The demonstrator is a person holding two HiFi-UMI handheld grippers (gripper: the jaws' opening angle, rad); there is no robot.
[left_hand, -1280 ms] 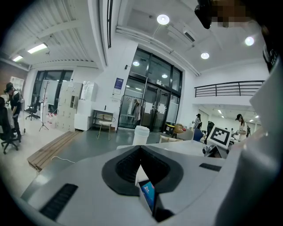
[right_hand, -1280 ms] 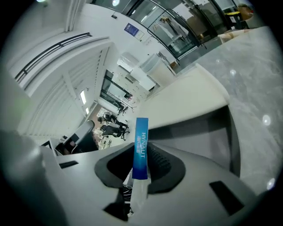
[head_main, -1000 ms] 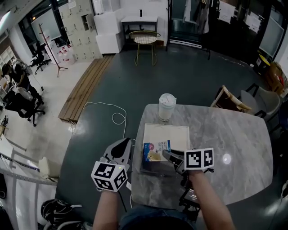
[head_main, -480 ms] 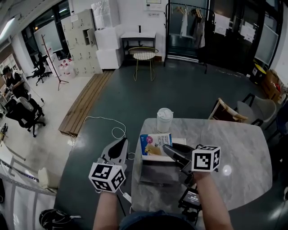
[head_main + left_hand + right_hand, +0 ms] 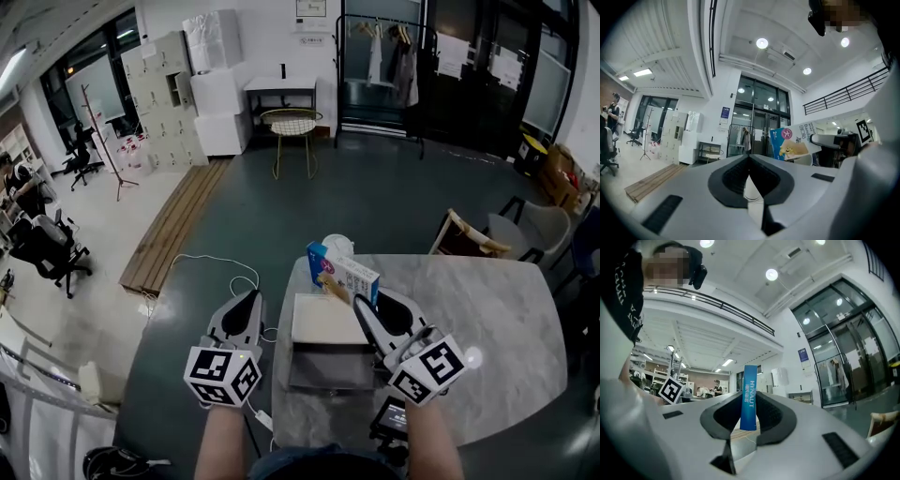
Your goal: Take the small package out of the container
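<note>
Left gripper [image 5: 251,298] is held off the tabletop's left edge, jaws closed tip to tip with nothing between them. Just right of it, by the tabletop's left edge, stands the container [image 5: 293,323], a shallow open tray; only its pale bare floor is seen, and no other contents can be made out. The small package [image 5: 343,272] is held tilted in the air above the container's far end, clear of it, with a lidded cup [image 5: 335,244] partly hidden behind it near the far left corner. Right gripper [image 5: 356,302] is clamped on the package's lower end, pads across its two broad faces, narrow blue edge toward the gripper's camera. The package is judged light, thin cardboard: stiff enough to hold flat, easily dented if squeezed, glossy and possibly slippery; the broad faces are judged the best hold.
</note>
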